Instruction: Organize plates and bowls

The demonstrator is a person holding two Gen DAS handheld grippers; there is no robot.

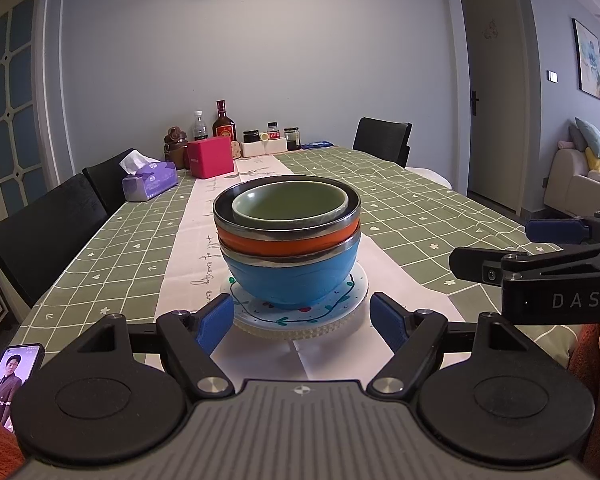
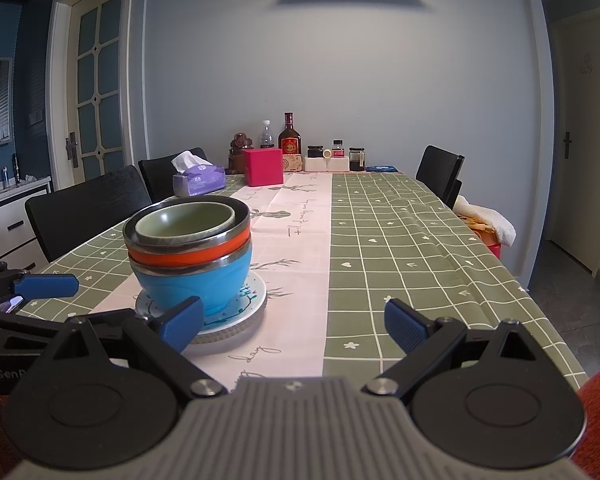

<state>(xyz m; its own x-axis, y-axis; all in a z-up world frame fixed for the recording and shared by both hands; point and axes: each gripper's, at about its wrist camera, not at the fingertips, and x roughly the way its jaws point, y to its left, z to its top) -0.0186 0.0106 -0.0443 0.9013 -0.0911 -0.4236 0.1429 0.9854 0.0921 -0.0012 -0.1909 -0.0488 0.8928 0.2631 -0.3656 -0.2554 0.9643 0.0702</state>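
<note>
A stack of three bowls stands on stacked plates [image 1: 300, 320] on the table runner: a blue bowl [image 1: 292, 280] at the bottom, an orange bowl [image 1: 284, 244] in it, and a small green bowl [image 1: 290, 204] on top. The stack also shows in the right wrist view, with the blue bowl [image 2: 192, 284] on the plates [image 2: 240, 316]. My left gripper [image 1: 302, 322] is open and empty, its fingers either side of the plates' near edge. My right gripper [image 2: 294, 324] is open and empty, to the right of the stack.
A tissue box [image 1: 150, 180], a pink box [image 1: 210, 158], bottles and jars [image 1: 224, 126] stand at the table's far end. Black chairs [image 1: 40, 236] line both sides. A phone [image 1: 10, 380] lies at the near left corner. The green checked tablecloth [image 2: 400, 248] stretches to the right.
</note>
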